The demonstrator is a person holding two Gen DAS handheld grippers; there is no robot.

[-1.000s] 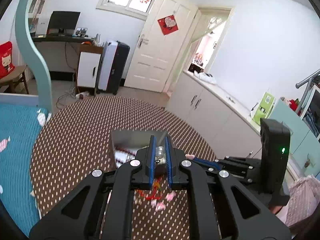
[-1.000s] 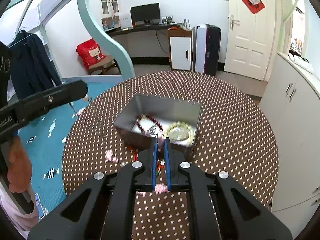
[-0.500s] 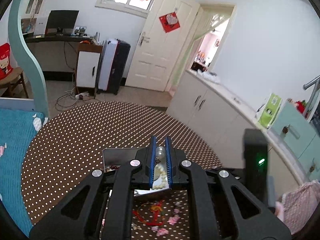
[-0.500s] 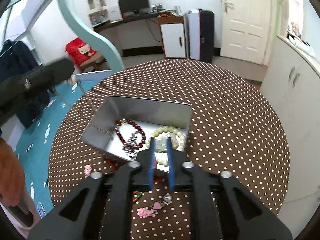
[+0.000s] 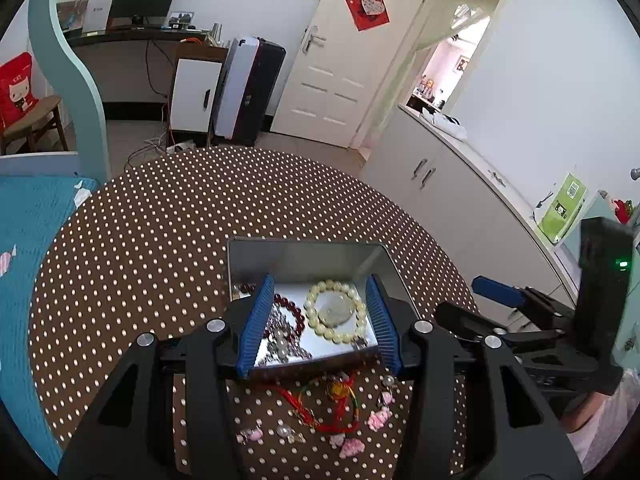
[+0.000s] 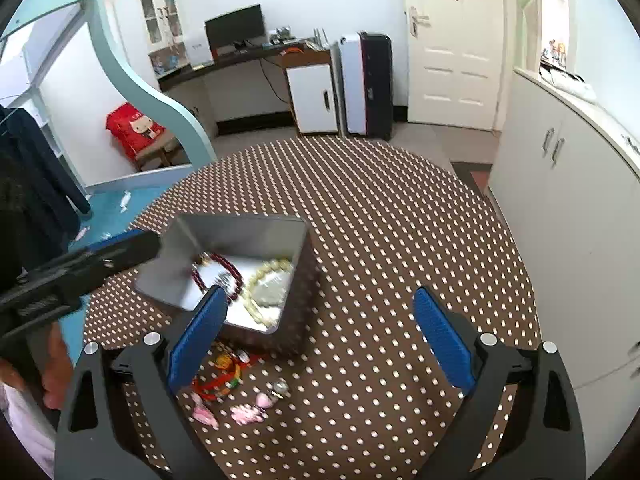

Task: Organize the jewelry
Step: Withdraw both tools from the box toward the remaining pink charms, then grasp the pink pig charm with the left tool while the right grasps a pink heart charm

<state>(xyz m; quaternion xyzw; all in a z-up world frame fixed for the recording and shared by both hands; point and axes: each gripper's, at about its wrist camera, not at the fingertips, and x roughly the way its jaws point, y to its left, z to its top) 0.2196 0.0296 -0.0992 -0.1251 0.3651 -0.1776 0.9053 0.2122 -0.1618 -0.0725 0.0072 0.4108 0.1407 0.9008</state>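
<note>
Nearest in the left wrist view, loose jewelry lies on the dotted brown table (image 5: pixel 160 220): a red cord bracelet (image 5: pixel 320 404) and pink charms (image 5: pixel 352 446), just in front of the metal tin (image 5: pixel 304 256). The left gripper (image 5: pixel 320 330) hangs over the tin's near edge with its blue fingers (image 5: pixel 256 320) opening, nothing pinched between them; framed in the gap are a pale bead bracelet (image 5: pixel 336 314) and a dark red bead bracelet (image 5: pixel 290 312) lying inside the tin beside a tangle of silver chain (image 5: pixel 280 340). This view alone shows the right gripper from the side, at the right edge, with a green light on its body. The right wrist view shows the right gripper (image 6: pixel 320 336) with fingers (image 6: pixel 440 336) opening wide above bare tablecloth, holding nothing, the tin off to its left and the pink charms (image 6: pixel 244 414) near its left finger. Only here does the tin's outer right wall show, and the left gripper's tip reaching the tin's left rim, with a hand (image 6: pixel 52 376) behind it. Farther off stand a desk with a monitor (image 6: pixel 236 32), a suitcase (image 6: pixel 368 84) and a white door (image 5: pixel 340 68)
</note>
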